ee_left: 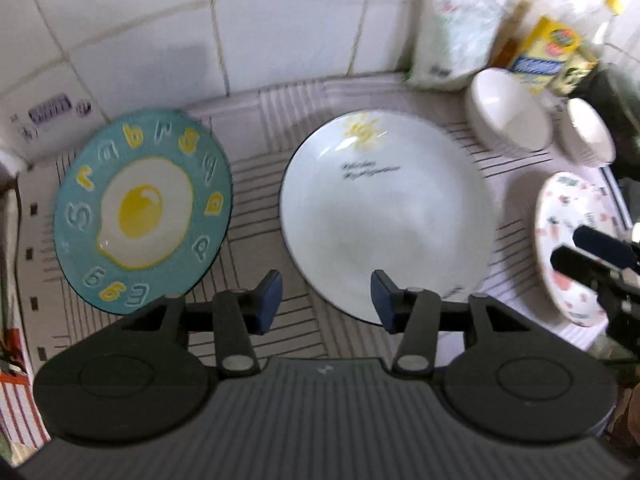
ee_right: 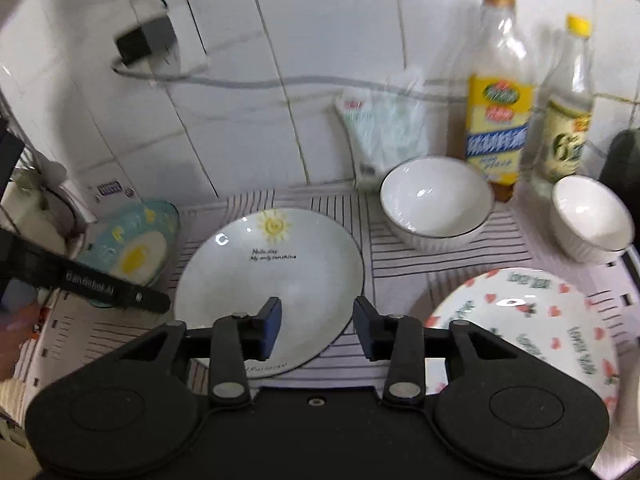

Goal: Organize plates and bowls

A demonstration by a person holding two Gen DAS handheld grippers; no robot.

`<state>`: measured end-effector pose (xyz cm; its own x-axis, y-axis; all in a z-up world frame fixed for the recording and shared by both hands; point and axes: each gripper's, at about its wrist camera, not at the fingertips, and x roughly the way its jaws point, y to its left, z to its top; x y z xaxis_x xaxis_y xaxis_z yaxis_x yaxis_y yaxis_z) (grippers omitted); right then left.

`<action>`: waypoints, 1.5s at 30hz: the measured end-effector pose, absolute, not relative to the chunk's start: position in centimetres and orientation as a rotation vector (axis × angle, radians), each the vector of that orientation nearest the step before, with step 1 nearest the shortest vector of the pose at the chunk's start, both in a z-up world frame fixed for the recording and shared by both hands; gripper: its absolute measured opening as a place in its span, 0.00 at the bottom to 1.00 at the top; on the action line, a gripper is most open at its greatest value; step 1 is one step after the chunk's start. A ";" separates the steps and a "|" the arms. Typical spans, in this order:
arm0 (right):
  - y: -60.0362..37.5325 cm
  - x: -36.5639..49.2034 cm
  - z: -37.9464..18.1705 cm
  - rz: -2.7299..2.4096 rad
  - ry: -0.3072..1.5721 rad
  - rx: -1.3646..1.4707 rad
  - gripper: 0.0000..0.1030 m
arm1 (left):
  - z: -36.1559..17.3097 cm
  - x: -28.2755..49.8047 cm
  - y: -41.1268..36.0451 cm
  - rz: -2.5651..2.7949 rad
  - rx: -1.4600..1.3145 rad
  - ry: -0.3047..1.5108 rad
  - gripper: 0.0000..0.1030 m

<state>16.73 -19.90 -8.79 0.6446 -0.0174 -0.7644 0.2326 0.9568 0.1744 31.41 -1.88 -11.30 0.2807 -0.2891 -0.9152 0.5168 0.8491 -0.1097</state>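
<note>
A white plate with a sun drawing [ee_left: 384,216] [ee_right: 272,280] lies in the middle of the striped mat [ee_left: 256,184]. A teal plate with a fried-egg picture [ee_left: 142,208] [ee_right: 132,248] lies to its left. A heart-patterned plate [ee_left: 568,248] [ee_right: 532,320] lies at the right. A large white bowl [ee_left: 508,112] [ee_right: 436,200] and a small white bowl [ee_left: 588,132] [ee_right: 592,220] stand behind. My left gripper [ee_left: 326,300] is open and empty, between the teal and sun plates. My right gripper [ee_right: 318,328] is open and empty, above the sun plate's near edge.
Two bottles [ee_right: 500,92] [ee_right: 568,108] and a plastic bag [ee_right: 384,128] stand against the tiled wall [ee_right: 320,40]. A power adapter with cables [ee_right: 146,40] hangs on the wall at left. A dark object [ee_right: 624,156] is at the far right.
</note>
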 end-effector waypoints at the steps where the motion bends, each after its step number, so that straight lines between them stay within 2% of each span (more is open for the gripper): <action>1: -19.8 15.8 -8.1 -0.150 0.852 0.263 0.52 | -10.4 30.9 -2.2 -0.559 0.230 1.151 0.52; 4: -19.9 12.8 -6.1 -0.170 0.819 0.272 0.52 | -8.0 29.3 -3.3 -0.614 0.242 1.109 0.58; 8: -20.6 8.6 -4.5 -0.198 0.768 0.283 0.54 | -5.9 26.8 -5.3 -0.668 0.275 1.076 0.61; 13: -23.4 4.5 -4.8 -0.264 0.728 0.381 0.63 | -5.0 23.4 -9.0 -0.726 0.356 0.998 0.69; 17: -25.9 2.2 -5.3 -0.320 0.699 0.360 0.67 | -5.5 21.6 -12.5 -0.747 0.371 1.019 0.71; 19: -27.2 1.5 -6.3 -0.323 0.704 0.368 0.68 | -6.2 20.8 -14.1 -0.783 0.379 1.020 0.77; 29: -32.2 0.2 -14.3 -0.340 0.756 0.450 0.68 | -14.2 18.9 -20.1 -0.740 0.383 1.065 0.82; 35: -34.3 0.1 -17.9 -0.371 0.760 0.628 0.68 | -17.6 19.2 -21.8 -0.681 0.369 1.113 0.83; 38: -34.4 0.3 -18.4 -0.331 0.735 0.637 0.63 | -18.2 19.6 -22.0 -0.669 0.344 1.141 0.83; 41: -34.3 0.8 -18.7 -0.318 0.728 0.644 0.54 | -18.6 19.7 -22.2 -0.673 0.303 1.142 0.76; 43: -34.4 1.2 -18.9 -0.320 0.736 0.634 0.44 | -18.7 20.0 -22.4 -0.674 0.279 1.145 0.65; 45: -34.5 1.4 -19.1 -0.334 0.737 0.635 0.37 | -18.9 20.5 -22.7 -0.663 0.270 1.157 0.59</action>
